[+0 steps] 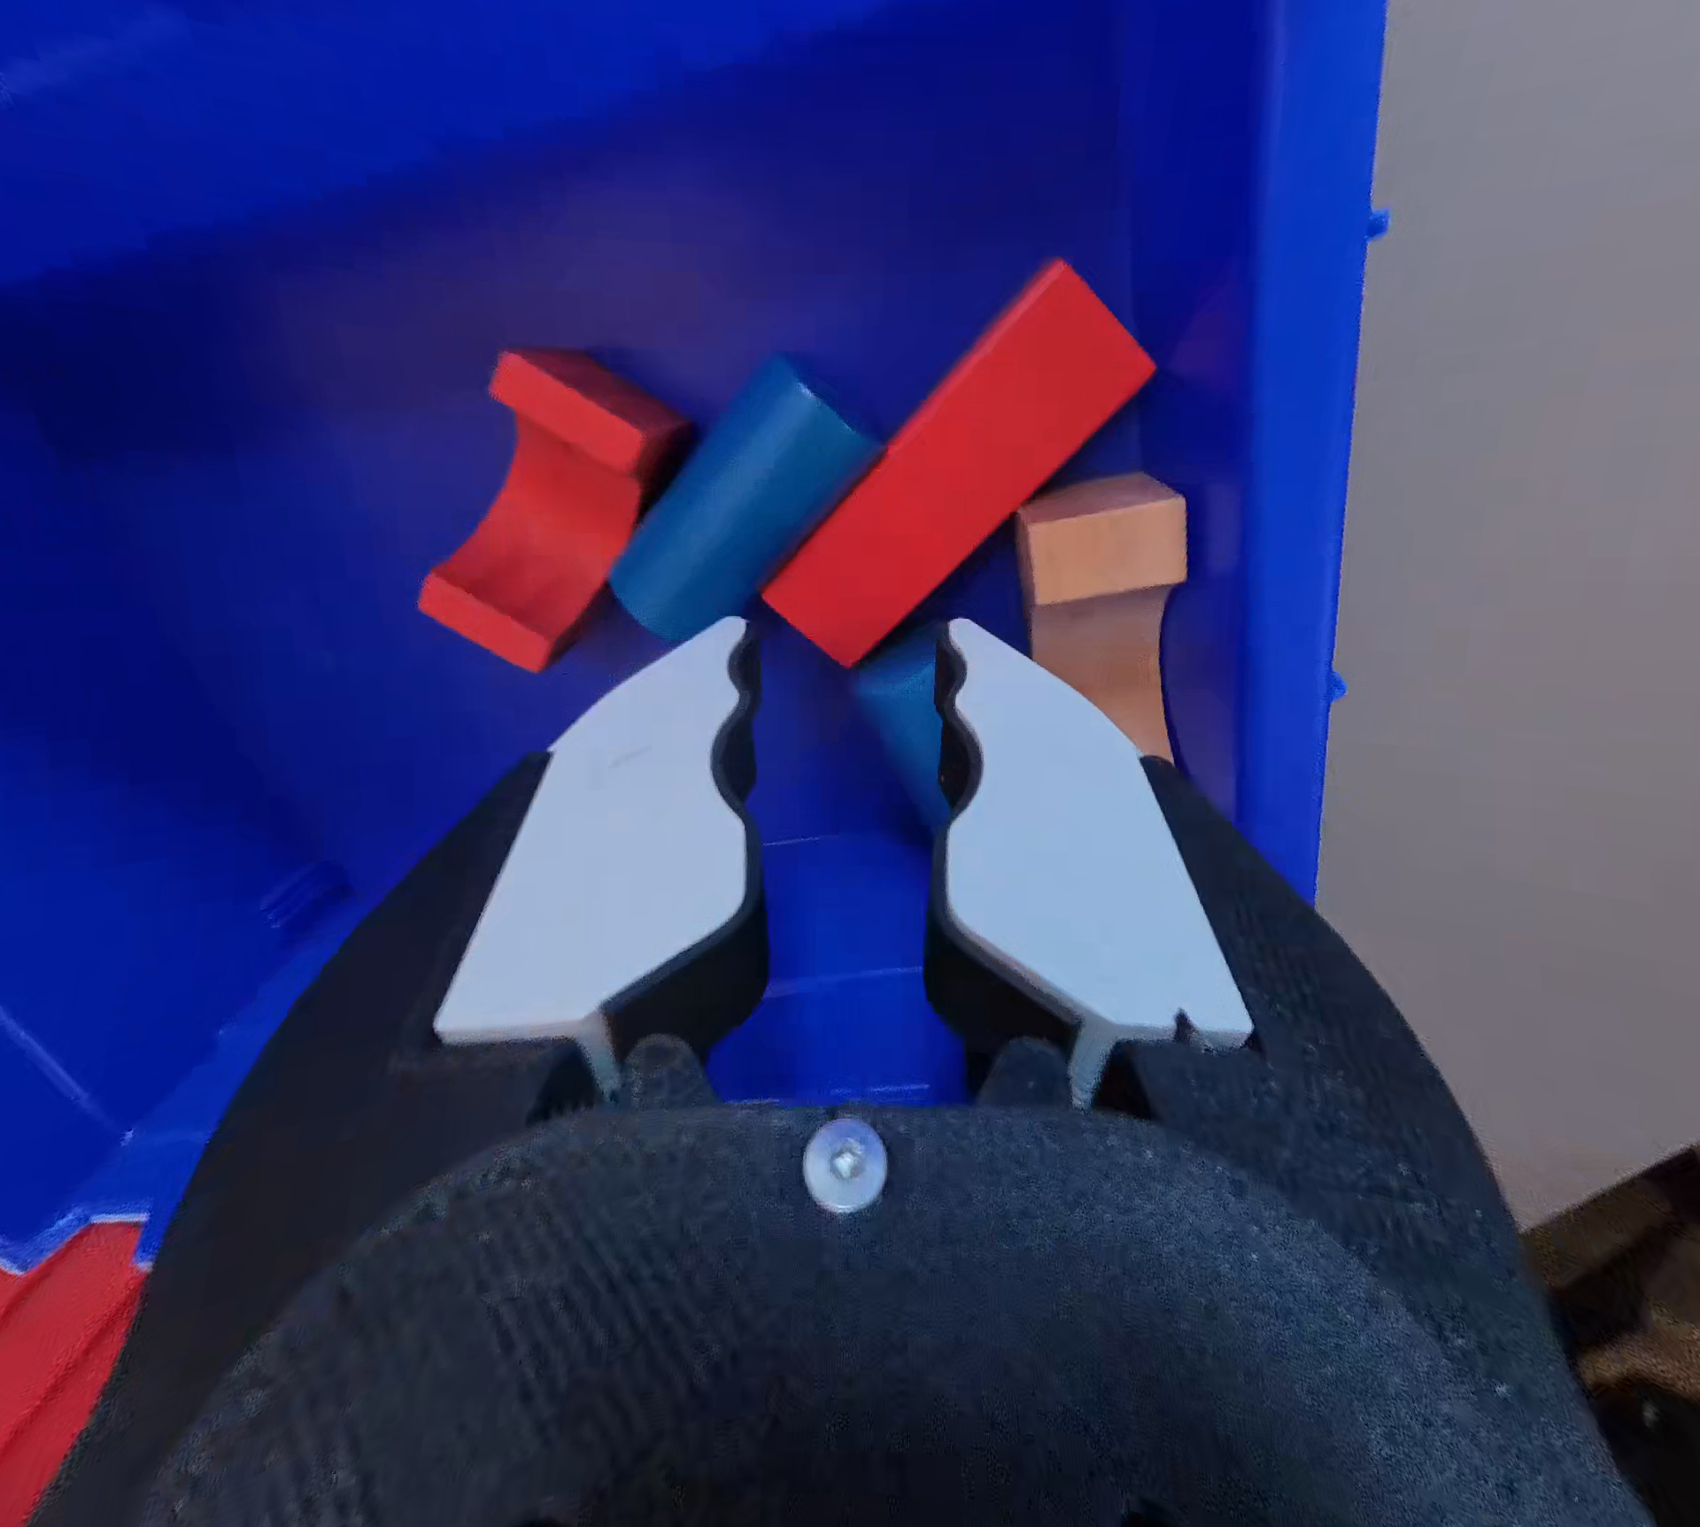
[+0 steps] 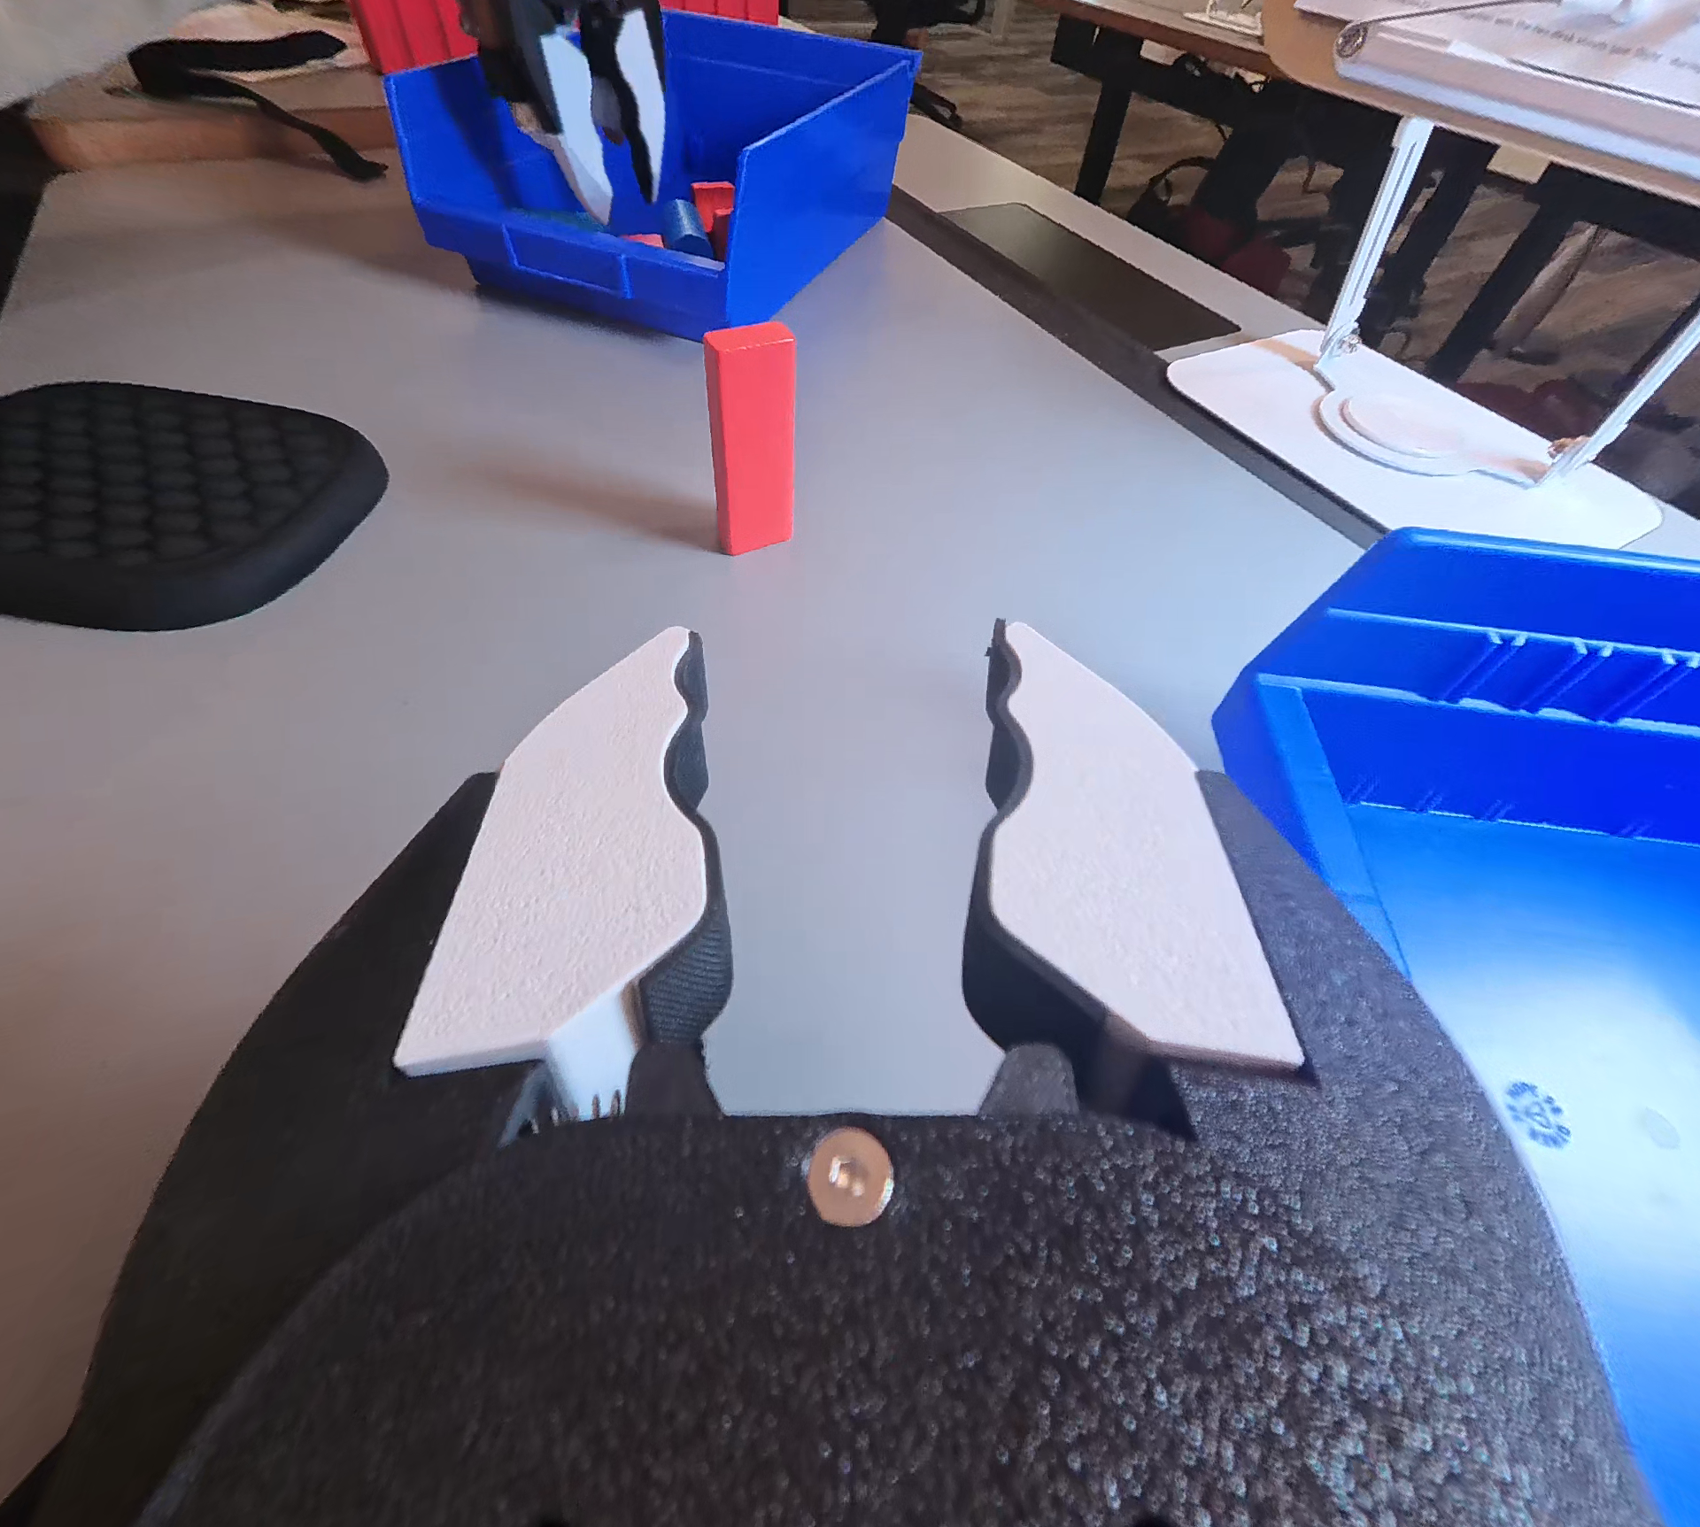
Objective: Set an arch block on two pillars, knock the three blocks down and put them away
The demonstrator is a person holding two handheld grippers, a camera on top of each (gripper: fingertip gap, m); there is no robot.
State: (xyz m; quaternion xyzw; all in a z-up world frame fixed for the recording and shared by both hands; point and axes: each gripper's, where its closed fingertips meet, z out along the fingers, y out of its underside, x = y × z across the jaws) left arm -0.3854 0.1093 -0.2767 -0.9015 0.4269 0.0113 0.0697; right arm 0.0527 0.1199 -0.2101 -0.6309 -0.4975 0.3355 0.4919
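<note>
Left wrist view, left to right. A blue bin (image 1: 644, 103) fills the frame. On its floor lie a red arch block (image 1: 543, 508) at about 10 o'clock from the fingertips, touching a blue cylinder (image 1: 736, 499) at 11 o'clock, then a red rectangular block (image 1: 957, 462) at 1 o'clock, lying diagonally and partly over a second blue cylinder (image 1: 897, 729). A tan arch block (image 1: 1099, 563) sits at 2 o'clock by the bin's right wall. The left gripper (image 1: 846, 632) hangs inside the bin, jaws narrowly parted and holding nothing.

Right wrist view, left to right. A black honeycomb mat (image 2: 156, 499) lies at 10 o'clock on the grey table (image 2: 460, 701). One red pillar block (image 2: 750, 434) stands upright at 12 o'clock, just in front of the far bin. The right gripper (image 2: 846, 641) hovers over the table, jaws wide and empty. A second blue bin (image 2: 1472, 710) sits at 3 o'clock.
</note>
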